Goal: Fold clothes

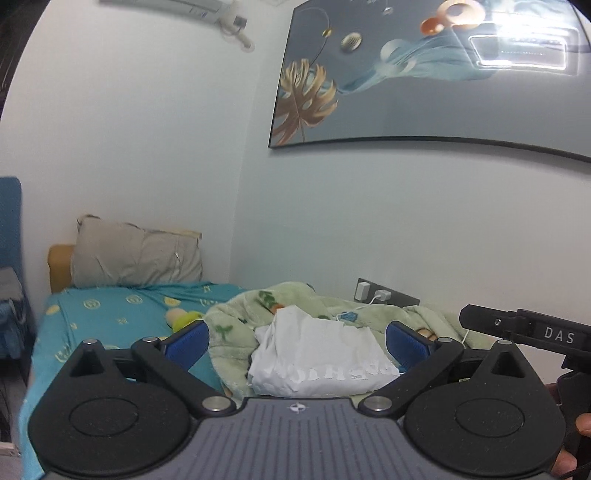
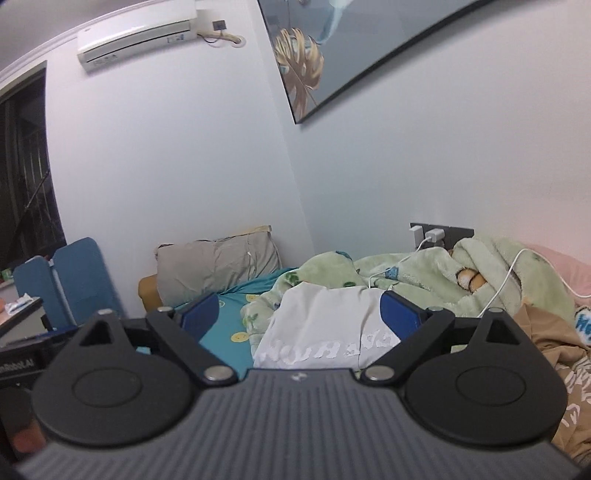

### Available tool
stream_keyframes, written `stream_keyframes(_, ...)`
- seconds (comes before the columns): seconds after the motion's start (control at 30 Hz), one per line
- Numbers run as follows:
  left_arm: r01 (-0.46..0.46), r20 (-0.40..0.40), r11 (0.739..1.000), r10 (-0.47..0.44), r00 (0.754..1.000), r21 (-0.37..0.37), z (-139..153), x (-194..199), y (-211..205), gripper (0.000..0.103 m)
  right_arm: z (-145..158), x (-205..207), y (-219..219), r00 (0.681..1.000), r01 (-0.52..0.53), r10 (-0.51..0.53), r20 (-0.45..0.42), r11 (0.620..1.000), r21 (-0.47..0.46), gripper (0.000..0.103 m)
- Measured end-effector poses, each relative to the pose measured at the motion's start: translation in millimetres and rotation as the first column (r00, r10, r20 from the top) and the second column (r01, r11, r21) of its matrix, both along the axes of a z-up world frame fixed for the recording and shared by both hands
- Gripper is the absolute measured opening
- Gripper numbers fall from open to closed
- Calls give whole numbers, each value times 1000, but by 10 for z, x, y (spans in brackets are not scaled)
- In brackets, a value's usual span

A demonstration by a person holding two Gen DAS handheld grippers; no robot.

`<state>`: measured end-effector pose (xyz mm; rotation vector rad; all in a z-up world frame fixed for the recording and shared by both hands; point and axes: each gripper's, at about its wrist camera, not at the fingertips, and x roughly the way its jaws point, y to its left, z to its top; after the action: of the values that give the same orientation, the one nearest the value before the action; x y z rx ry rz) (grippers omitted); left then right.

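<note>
both tongs spread above a white garment, fold not yet begun

nearest, the left tongs [image 1: 297, 341] stand spread wide with nothing between the blue pads [image 1: 188, 341], and the right tongs [image 2: 299, 314] are spread the same way, gripping nothing. just beyond them the white garment [image 1: 317, 360] with pale lettering lies bunched and part-doubled on a green fleece blanket [image 1: 236, 325]; it looks like the piece now in hand. i judge this the reach before a grasp: the next move calls for each tongs to drop to a separate edge or corner and pinch cloth only, not the blanket beneath. a tan printed garment [image 2: 554, 354] waits at the right. further off, the bed [image 1: 110, 314] carries a teal sheet, a grey pillow [image 1: 136, 254] and a white charging cable [image 2: 509, 273]. beyond are pale walls, a large framed picture [image 1: 424, 74] and an air conditioner [image 2: 136, 33]
</note>
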<state>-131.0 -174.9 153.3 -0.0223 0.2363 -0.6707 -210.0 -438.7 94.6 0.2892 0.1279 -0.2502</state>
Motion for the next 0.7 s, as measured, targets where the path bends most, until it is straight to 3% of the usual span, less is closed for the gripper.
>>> stream_keyframes(0.4,3,14,1000,-2,1000,-29,-247,-271,206,103,-115,-203,460,1000,12,-10,13,991,-130,96)
stream_keyframes(0.7,-11,42,999,9,999,43,-509,-255,124,103,-390,-73,498,999,32,-34,-16,991,-126,96)
